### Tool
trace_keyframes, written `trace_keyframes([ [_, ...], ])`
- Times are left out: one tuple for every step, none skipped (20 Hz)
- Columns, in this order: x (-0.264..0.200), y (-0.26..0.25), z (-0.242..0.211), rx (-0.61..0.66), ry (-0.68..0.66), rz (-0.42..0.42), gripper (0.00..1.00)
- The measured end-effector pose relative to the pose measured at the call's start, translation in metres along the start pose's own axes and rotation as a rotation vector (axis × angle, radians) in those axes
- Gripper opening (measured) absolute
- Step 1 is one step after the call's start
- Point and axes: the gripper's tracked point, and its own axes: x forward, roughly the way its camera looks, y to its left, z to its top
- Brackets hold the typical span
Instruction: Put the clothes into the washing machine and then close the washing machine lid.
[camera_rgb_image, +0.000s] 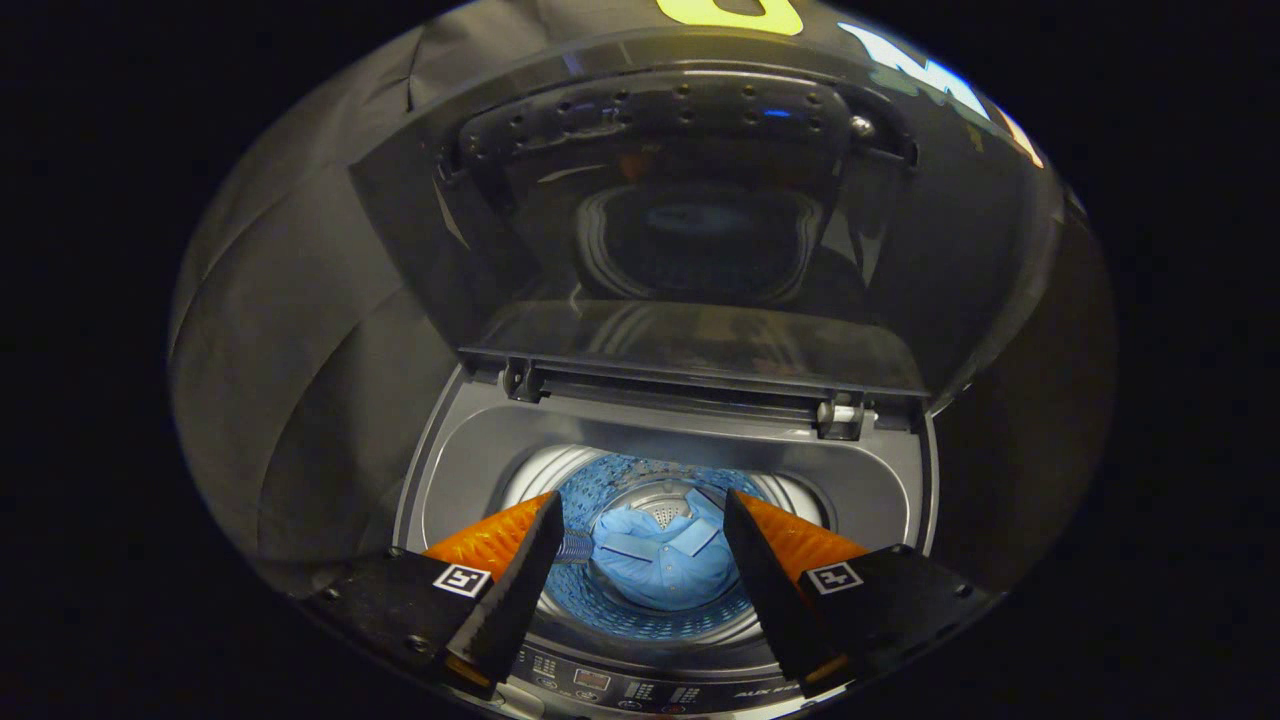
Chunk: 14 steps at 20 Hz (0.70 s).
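Hovering over the washer, your hand-held gripper has its fingers spread wide, with nothing between them and nothing touched. That open stance fits a release: the gap frames the drum mouth directly below, so whatever was carried would fall straight in.

Nearest you, under the fingertips, runs the control panel on the washer's front edge. Just beyond it, seen between the fingers, the drum opens downward, and the shirt, light blue and loosely crumpled, lies at its bottom, well below the fingers. So the clothes look to be in place.

Farther back, past the drum's grey surround, the lid stands raised on its rear hinges, leaning back towards the booth wall and reflecting the drum opening. It is still open, so closing it is what remains; you will likely need to reach up and past the drum to catch its top edge.
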Motion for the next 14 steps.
trace_keyframes([
  [-0.017,0.008,0.001,0.001,-0.01,0.002,0.99],
  [-0.022,0.008,0.003,-0.001,-0.026,0.001,0.98],
  [-0.029,0.008,0.006,-0.014,-0.041,0.003,0.98],
  [-0.035,0.008,0.01,-0.033,-0.054,-0.001,0.98],
  [-0.018,0.0,0.014,-0.052,-0.071,0.0,0.98],
  [-0.022,-0.001,0.02,-0.067,-0.089,0.002,0.99],
  [-0.031,0.002,0.025,-0.08,-0.112,0.005,0.99],
  [-0.037,0.002,0.032,-0.093,-0.141,0.004,0.99],
  [-0.045,0.002,0.041,-0.115,-0.17,0.002,0.99],
  [-0.053,0.003,0.05,-0.131,-0.194,0.001,0.99],
  [-0.061,0.006,0.058,-0.144,-0.216,0.007,0.99],
  [-0.07,0.007,0.069,-0.154,-0.241,0.005,0.99],
  [-0.081,0.007,0.078,-0.162,-0.268,0.002,0.99],
  [-0.089,0.009,0.087,-0.167,-0.29,0.001,0.99],
])
